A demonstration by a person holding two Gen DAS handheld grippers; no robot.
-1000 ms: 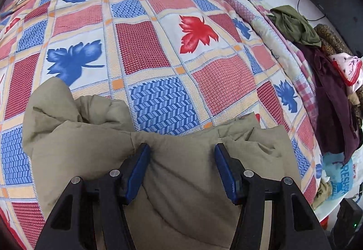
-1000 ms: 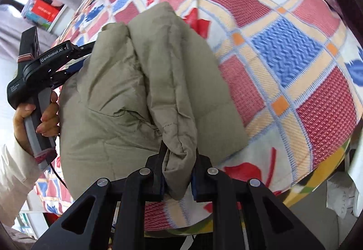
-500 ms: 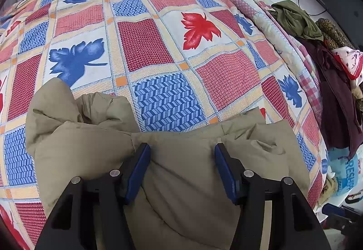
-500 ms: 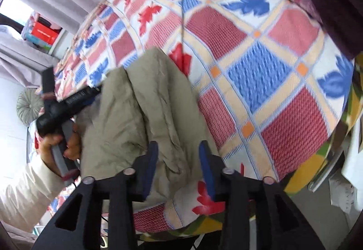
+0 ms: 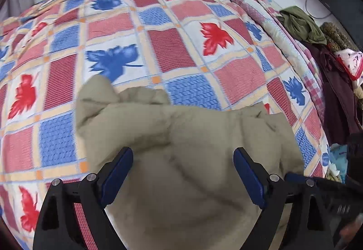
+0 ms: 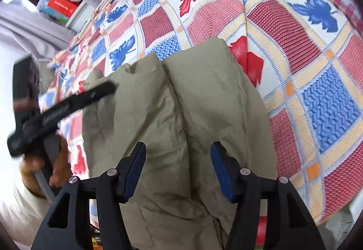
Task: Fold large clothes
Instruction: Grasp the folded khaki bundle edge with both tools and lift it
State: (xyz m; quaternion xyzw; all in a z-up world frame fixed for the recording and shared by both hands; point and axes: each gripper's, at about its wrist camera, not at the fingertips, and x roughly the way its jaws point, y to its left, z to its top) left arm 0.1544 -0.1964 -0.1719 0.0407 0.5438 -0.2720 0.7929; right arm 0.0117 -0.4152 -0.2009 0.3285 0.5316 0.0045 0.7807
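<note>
A khaki padded jacket (image 5: 199, 172) is lying bundled at the near edge of a bed whose patchwork bedspread (image 5: 172, 50) is showing red and blue leaf squares. The left gripper (image 5: 183, 172) is hovering over the jacket with its jaws opening wide; the fabric is sitting below and between the blue pads (image 5: 118, 170), but nothing is pressing on it. The right gripper (image 6: 178, 170) is likewise opening, its pads standing clear on either side of a thick ridge of the jacket (image 6: 181, 113) without pinching it. In the right wrist view the garment is showing as two long, puffy lobes lying side by side, which is suggesting that a lengthwise fold is already in place and is now being let go; the blur is making it hard to tell whether sleeves are tucked inside. The bundle is looking loose and rumpled rather than flat, so judging by its shape, smoothing and at least one crosswise fold are probably remaining. Off the bed's far side, a heap of other clothes (image 5: 335, 82) is waiting, apparently unfolded.
</note>
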